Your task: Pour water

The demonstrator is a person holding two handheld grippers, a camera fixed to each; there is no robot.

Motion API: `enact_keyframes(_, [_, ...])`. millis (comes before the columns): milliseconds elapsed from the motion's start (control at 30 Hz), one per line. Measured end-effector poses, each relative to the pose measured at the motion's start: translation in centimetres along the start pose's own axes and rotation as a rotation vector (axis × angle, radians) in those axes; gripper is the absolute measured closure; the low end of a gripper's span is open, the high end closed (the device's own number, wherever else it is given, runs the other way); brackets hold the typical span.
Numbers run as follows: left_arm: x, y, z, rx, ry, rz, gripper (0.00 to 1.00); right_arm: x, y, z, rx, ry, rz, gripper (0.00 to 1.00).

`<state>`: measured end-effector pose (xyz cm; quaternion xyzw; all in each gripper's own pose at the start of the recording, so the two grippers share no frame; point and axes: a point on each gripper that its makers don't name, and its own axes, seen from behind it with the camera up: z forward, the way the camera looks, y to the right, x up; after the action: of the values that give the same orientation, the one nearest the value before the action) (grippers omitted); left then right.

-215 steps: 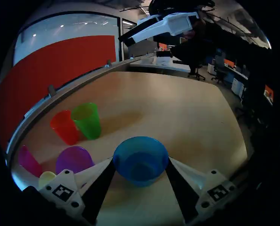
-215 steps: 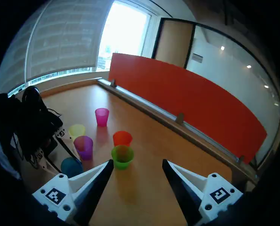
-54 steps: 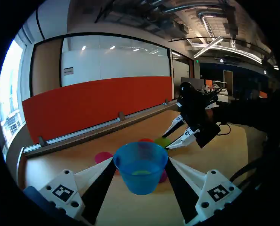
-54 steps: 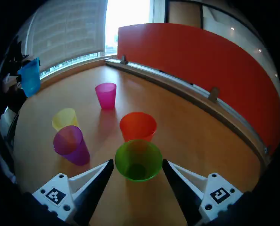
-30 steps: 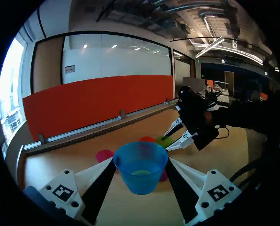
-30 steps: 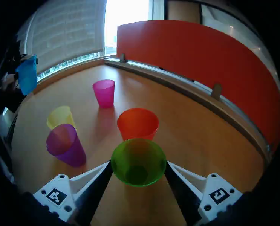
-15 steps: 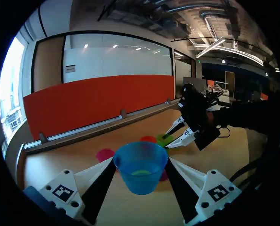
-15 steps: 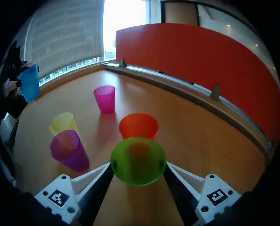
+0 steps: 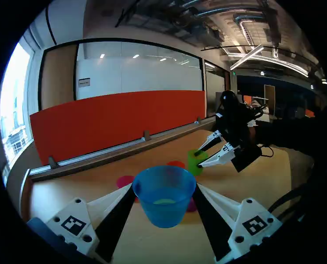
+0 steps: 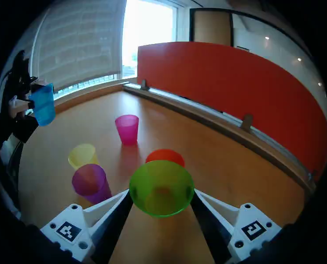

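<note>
Right, four loose cups stand on the desk (image 10: 233, 176) ahead of the right tool (image 10: 161, 193): an orange cup (image 10: 165, 155) directly behind the one it holds and half hidden by that rim, a purple cup (image 10: 91, 182) just to the left of the finger, a yellow cup (image 10: 82, 155) touching or nearly touching the purple one from behind, and a pink cup (image 10: 127, 129) farther back, apart from the rest. Beyond them a grey rail carries a long red partition (image 10: 251, 88), and a bright window (image 10: 148, 35) with pale blinds (image 10: 75, 44) closes off the far end. All the cups are smooth, translucent, tapered plastic tumblers, and the desk is a warm wood-look surface with a soft sheen. Now the right tool has both fingers pressed on the sides of the green cup (image 10: 161, 187), mouth tipped towards the camera; the left gripper view shows it upright and higher than the orange and pink rims. Over on the left, the left tool (image 9: 163, 190) clamps the blue cup (image 9: 164, 202) from both sides, upright and raised above the desk at the window end. Whether it holds water I can't tell. A dark-sleeved hand (image 9: 238, 127) carries the right tool level, fingers pointing along the desk.
</note>
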<state>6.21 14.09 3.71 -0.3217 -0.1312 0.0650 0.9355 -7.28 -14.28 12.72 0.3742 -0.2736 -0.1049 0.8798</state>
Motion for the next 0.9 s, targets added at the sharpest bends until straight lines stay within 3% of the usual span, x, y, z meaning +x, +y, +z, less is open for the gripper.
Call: enact_keyframes(900, [1.7, 0.5, -1.3, 0.005, 0.032, 0.015, 0.12, 6.2, -2.9, -5.5, 0.004, 0.17, 0.001, 0.09])
